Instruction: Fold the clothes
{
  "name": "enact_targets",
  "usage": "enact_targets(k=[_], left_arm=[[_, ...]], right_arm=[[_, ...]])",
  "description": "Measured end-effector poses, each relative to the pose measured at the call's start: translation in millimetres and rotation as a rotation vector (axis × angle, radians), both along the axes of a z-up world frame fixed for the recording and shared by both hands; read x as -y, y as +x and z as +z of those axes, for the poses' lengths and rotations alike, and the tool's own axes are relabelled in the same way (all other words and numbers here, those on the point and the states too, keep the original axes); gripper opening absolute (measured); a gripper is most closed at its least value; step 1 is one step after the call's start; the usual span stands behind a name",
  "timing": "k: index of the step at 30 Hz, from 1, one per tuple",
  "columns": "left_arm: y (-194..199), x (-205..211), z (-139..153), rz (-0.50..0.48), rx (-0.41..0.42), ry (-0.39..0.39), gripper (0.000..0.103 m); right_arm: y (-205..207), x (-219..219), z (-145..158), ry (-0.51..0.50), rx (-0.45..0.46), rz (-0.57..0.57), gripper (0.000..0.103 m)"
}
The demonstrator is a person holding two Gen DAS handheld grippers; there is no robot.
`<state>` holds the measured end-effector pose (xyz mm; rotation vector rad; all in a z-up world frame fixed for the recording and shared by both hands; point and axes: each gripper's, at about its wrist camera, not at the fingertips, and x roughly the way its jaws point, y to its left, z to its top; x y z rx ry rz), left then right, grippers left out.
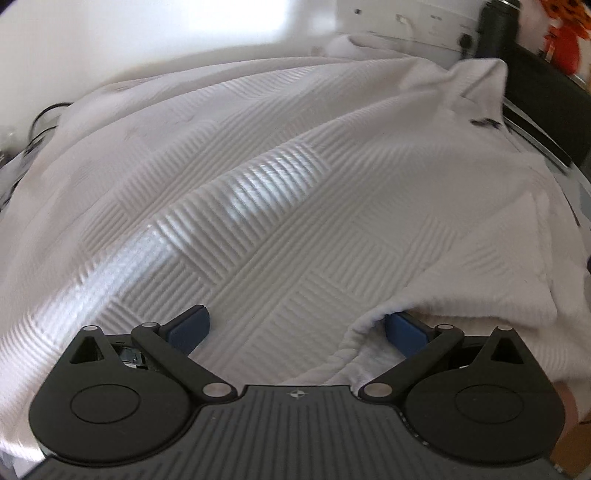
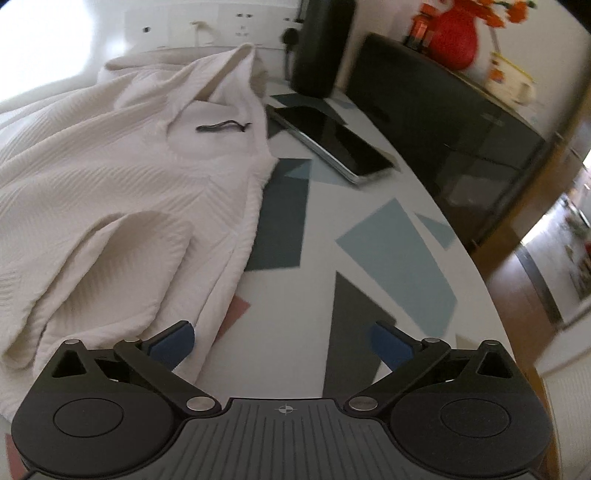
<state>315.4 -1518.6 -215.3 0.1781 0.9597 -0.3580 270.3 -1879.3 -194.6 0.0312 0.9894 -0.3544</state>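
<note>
phone beside white garment

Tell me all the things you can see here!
garment: one, white with a ribbed pattern, spread over the table's left side.
neck label: one, dark, inside the garment's collar.
table: one, white with blue, grey and pink shapes.
phone: one, dark screen, flat on the table right of the collar.
dark cylinder: one, black, standing at the table's far end.
black cabinet: one, right of the table.
red-orange decoration: blurry, on the cabinet.
wall sockets: several, white, far wall.
left hand-held gripper: open, over the garment.
right hand-held gripper: open, at the garment's edge.
</note>
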Motion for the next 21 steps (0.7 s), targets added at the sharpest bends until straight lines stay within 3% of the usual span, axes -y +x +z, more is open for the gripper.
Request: enact_targets(k=[6, 14, 18, 21], left_arm=[[-9, 3, -1, 0.105, 0.024, -0.009, 0.103], [-17, 4, -2, 0.162, 0.052, -0.015, 0.103], [-16, 4, 0, 0.181, 0.018, -0.005, 0.103], [-9, 6, 7, 0.211, -0.068, 0.013, 0.103]], right_arm=[[8, 11, -7, 0.056, -0.004, 0.086, 0.102], [12, 8, -14, 0.056, 0.008, 0.158, 0.102], [7, 10, -11, 0.091, 0.024, 0.114, 0.102], [-9, 13, -2, 0.125, 0.089, 0.070, 0.102]])
